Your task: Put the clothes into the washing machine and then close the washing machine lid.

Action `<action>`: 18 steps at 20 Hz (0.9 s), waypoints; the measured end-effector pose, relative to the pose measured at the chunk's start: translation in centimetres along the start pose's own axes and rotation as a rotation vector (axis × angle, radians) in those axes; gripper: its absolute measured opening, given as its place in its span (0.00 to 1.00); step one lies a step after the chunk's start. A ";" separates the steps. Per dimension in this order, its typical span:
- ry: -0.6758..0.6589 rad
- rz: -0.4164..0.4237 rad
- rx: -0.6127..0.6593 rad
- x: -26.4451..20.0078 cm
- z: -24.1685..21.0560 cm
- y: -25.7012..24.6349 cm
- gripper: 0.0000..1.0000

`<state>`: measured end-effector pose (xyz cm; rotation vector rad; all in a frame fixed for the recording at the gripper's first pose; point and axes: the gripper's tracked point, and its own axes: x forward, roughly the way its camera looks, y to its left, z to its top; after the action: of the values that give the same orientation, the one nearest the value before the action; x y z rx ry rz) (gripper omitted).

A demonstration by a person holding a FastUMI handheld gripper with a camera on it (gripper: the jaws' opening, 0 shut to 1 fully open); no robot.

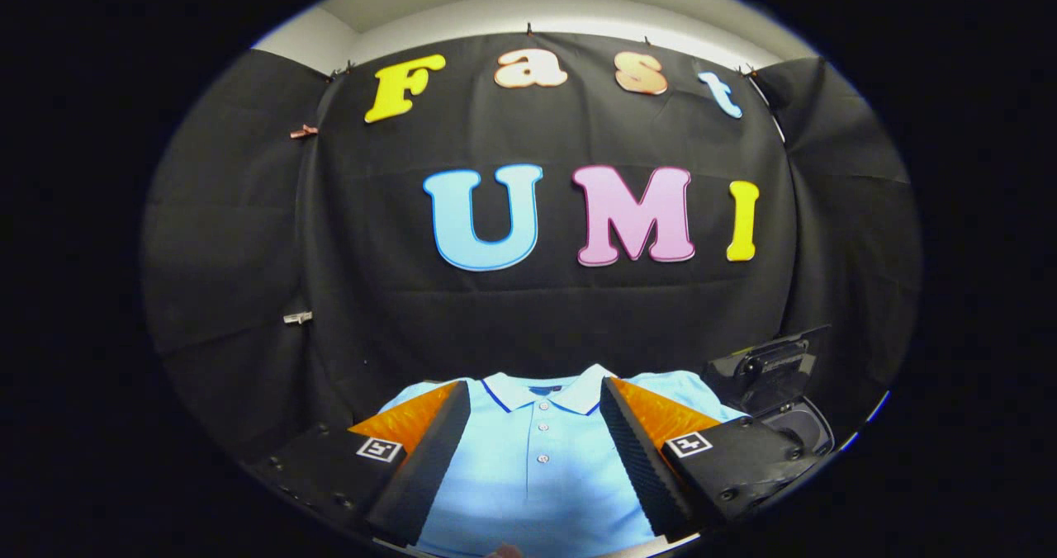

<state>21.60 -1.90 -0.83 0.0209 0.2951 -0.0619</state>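
A light blue polo shirt [537,467] with a white, dark-trimmed collar and a buttoned placket lies flat on a dark surface, its collar pointing away from me. My gripper [535,394] hovers over it, open, with the collar and placket showing in the wide gap between the two fingers. Nothing is held. Just beyond the right finger sits a small dark washing machine [776,393] with its lid [768,360] raised; only its upper part shows, and the finger hides the remainder.
The black cloth wall of the booth stands close behind the shirt and the washing machine. Two small clips [299,318] hang on the cloth at the left. The shirt's sleeves are hidden behind both fingers.
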 end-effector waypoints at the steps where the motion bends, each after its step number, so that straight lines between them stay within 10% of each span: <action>1: 0.054 -0.003 -0.008 1.4 -0.8 -0.1 0.99; 10: 0.501 -0.009 -0.016 6.5 -9.1 -1.3 1.00; 18: 0.604 -0.028 -0.011 6.8 -10.2 -1.5 0.99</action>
<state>25.00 -3.51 -12.56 0.0242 0.9001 -0.0811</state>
